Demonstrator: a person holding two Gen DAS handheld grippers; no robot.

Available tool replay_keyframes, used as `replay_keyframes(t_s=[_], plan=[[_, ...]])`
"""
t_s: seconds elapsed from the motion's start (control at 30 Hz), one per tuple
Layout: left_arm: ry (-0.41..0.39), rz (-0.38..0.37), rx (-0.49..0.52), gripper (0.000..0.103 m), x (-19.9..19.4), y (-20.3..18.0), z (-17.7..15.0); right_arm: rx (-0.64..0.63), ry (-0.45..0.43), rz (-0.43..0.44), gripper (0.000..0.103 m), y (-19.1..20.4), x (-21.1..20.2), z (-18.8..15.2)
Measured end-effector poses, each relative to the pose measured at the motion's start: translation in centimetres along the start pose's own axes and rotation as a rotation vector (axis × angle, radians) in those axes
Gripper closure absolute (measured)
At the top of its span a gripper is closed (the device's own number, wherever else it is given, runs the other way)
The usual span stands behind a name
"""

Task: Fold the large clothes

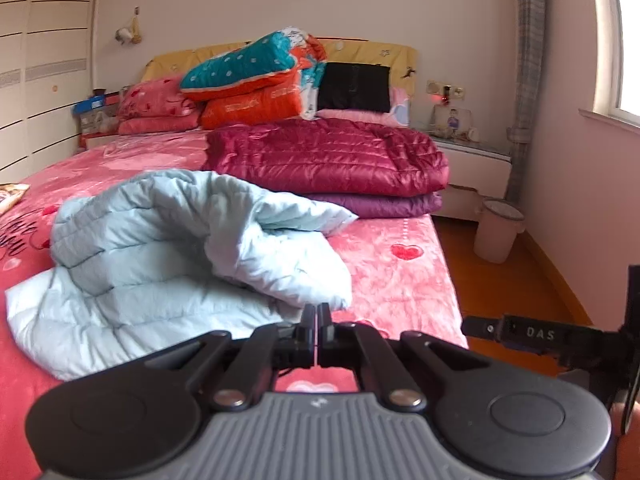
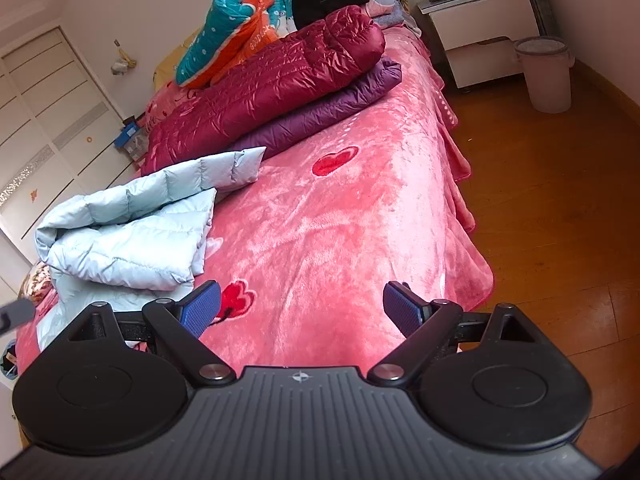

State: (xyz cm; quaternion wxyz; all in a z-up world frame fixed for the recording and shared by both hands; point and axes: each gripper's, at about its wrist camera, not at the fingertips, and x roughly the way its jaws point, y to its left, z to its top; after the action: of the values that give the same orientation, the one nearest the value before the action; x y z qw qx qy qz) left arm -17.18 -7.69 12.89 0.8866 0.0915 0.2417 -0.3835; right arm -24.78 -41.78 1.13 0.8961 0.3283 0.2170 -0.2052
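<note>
The pink bed (image 2: 360,208) carries a pale-blue jacket (image 2: 132,232) and stacked coats (image 2: 272,92).

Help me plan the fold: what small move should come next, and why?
Probably bring the open right gripper left to the light blue jacket. It lies rumpled and half-folded on the bed, neither gripper holds it, and the left gripper is shut.

Soft daylight from the window (image 1: 628,40) at right; fisheye bends edges, slight blur, dark corner vignetting.
</note>
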Motion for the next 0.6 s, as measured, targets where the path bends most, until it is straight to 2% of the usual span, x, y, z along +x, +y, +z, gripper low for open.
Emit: replay_keyframes(t_s=[0.17,0.23,0.3,0.37,0.4,0.6], plan=[[-0.053,0.074,0.070,0.101,-0.2,-0.4,3.0,-0.039,0.006,0.005,0.000,0.5,0.0,-0.4],[-0.049,0.091,0.134,0.087,0.5,-1.1,4.8,-0.053,0.008,0.010,0.000,0.4,-0.1,-0.5],[-0.045,0.101,0.205,0.059,1.8,-2.0,6.3,-0.054,0.012,0.017,0.000,0.4,0.0,-0.4],[-0.003,0.109,0.277,0.047,3.9,-2.9,7.3,-0.042,0.017,0.027,0.000,0.2,0.1,-0.3],[0.015,0.114,0.311,0.044,5.0,-3.3,7.6,-0.033,0.020,0.031,0.000,0.1,0.3,-0.1],[0.143,0.206,0.540,0.044,12.3,-5.3,7.9,0.023,0.032,0.060,0.000,-0.9,0.9,0.4]])
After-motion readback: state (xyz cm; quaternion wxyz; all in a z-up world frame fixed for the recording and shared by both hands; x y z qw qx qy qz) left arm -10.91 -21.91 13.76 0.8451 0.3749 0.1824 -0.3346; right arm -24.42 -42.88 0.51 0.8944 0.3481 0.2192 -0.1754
